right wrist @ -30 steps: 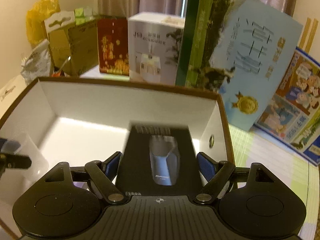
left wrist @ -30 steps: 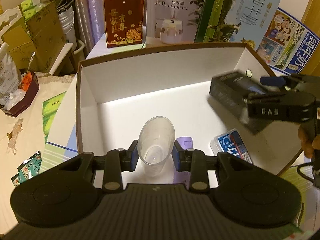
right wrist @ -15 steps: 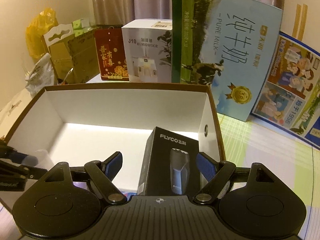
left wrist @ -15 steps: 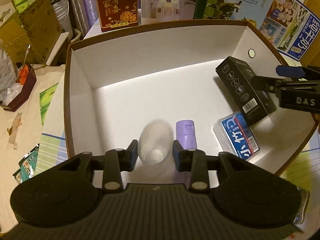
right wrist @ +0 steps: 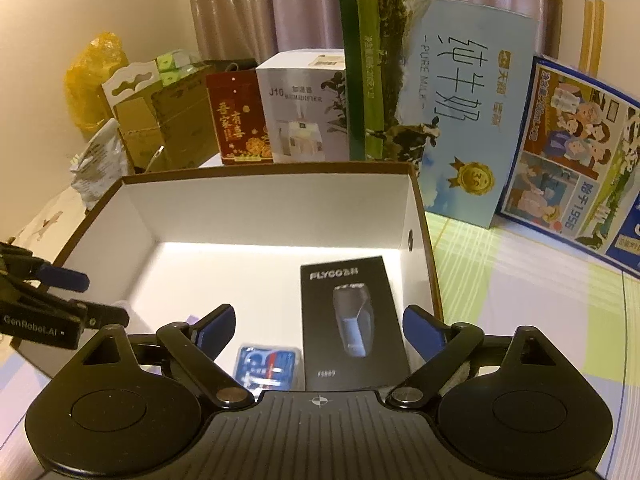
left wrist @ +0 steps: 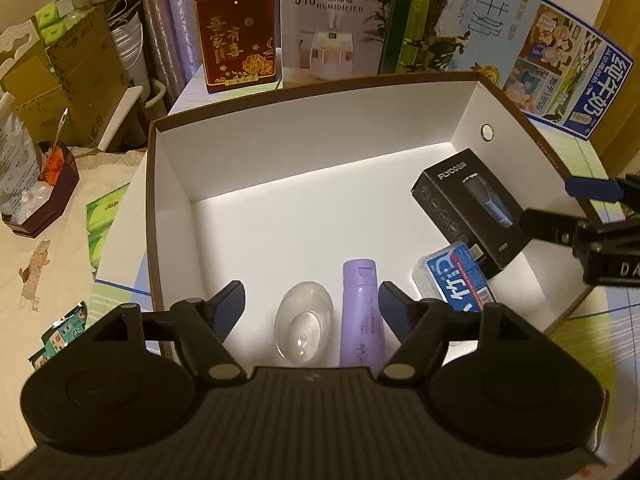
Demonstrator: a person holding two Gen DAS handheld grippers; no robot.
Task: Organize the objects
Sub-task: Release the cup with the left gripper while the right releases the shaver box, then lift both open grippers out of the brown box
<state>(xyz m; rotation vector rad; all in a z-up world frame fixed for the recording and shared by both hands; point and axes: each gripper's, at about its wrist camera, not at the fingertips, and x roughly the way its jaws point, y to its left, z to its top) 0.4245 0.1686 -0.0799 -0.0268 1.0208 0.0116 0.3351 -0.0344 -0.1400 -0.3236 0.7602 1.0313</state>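
Note:
A brown-rimmed white box holds all the objects. A clear plastic cup lies on its side on the box floor, beside a purple bottle. My left gripper hovers open just above both, touching neither. To the right, a black FLYCO box lies flat, partly over a blue packet. My right gripper is open above the black box and also shows at the left wrist view's right edge. The left gripper appears at the right wrist view's left edge.
Behind the box stand a red carton, a white humidifier box, a tall milk carton and a blue picture carton. Cardboard boxes and a dark tray sit to the left. Striped cloth lies to the right.
My left gripper opened and let go of the clear cup, which now lies in the box. My right gripper released the black FLYCO box and drew back; both grippers sit higher.

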